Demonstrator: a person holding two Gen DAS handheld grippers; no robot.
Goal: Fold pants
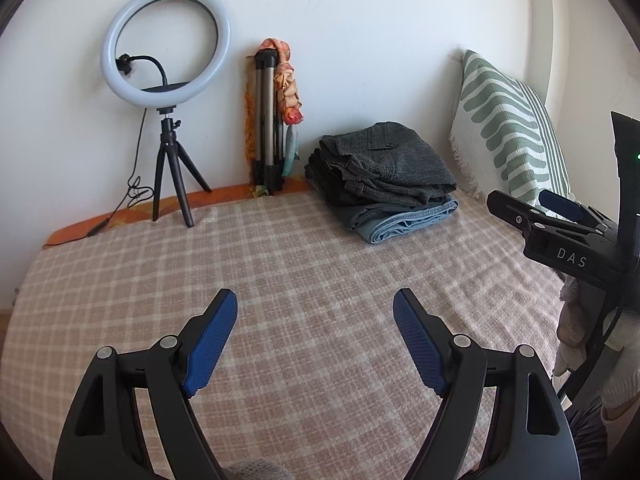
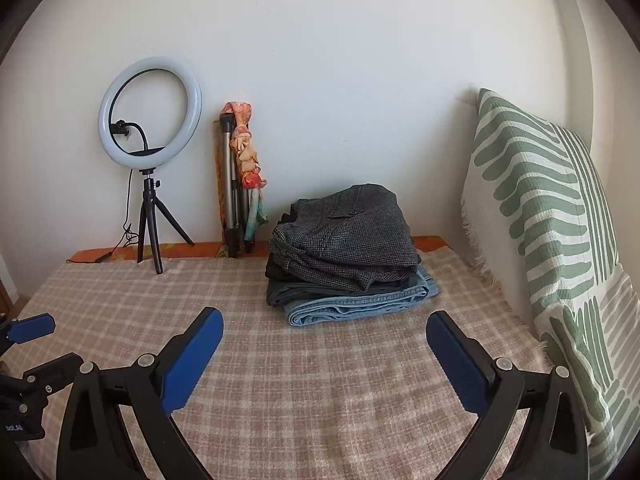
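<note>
A stack of folded pants lies at the back of the bed: grey checked pants (image 1: 394, 160) (image 2: 348, 236) on top, blue jeans (image 1: 404, 218) (image 2: 360, 300) at the bottom. My left gripper (image 1: 315, 304) is open and empty, over the checked bedspread (image 1: 280, 264), well short of the stack. My right gripper (image 2: 325, 326) is open and empty, just in front of the jeans. The right gripper also shows in the left wrist view (image 1: 536, 208) at the right edge. The left gripper shows at the left edge of the right wrist view (image 2: 28, 344).
A ring light on a small tripod (image 1: 166, 92) (image 2: 150, 148) stands at the back left. A folded tripod with a scarf (image 1: 268, 120) (image 2: 240, 180) leans on the wall. A green-striped pillow (image 1: 508, 128) (image 2: 552, 220) stands at the right.
</note>
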